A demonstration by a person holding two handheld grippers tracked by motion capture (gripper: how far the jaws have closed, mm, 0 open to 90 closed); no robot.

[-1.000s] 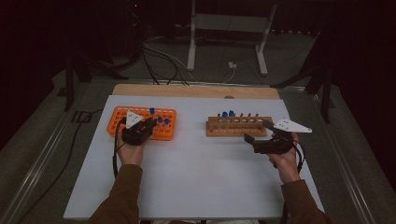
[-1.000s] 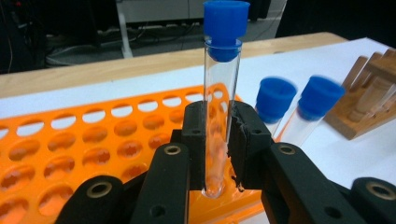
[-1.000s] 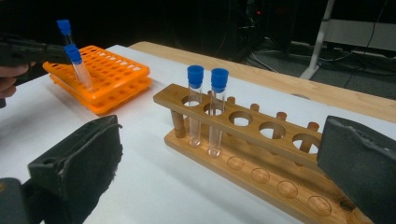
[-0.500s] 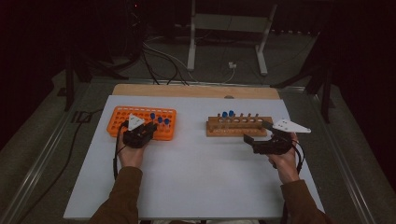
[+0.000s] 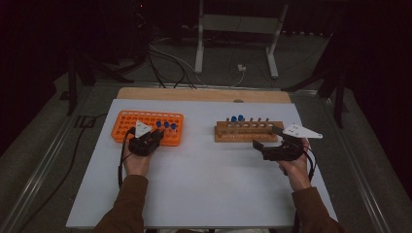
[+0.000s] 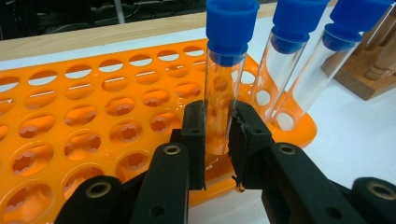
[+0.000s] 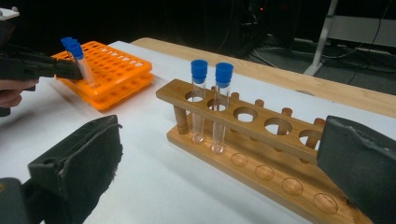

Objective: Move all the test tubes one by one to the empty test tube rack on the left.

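In the left gripper view my left gripper [image 6: 219, 135] is shut on a clear test tube [image 6: 223, 79] with a blue cap. The pads pinch it low on the glass, and its foot sits at a hole of the orange rack [image 6: 93, 116]. Two more blue-capped tubes [image 6: 289, 60] lean in the rack just to its right. From above, the left gripper [image 5: 155, 136] is at the orange rack's [image 5: 126, 127] right end. My right gripper [image 7: 219, 177] stands open, its jaws wide apart before the wooden rack [image 7: 261, 140], which holds two capped tubes [image 7: 210, 102]. The high view shows the right gripper [image 5: 265, 140] near the wooden rack's [image 5: 252, 133] right end.
A white sheet [image 5: 204, 179] covers the table, with a bare wooden strip [image 5: 194, 93] at its far edge. Beyond the table lie cables and a metal stand [image 5: 238, 39] on the dark floor. The wooden rack has several vacant holes.
The left gripper has shifted slightly toward the near side at the orange rack. The right gripper has stayed where it was.
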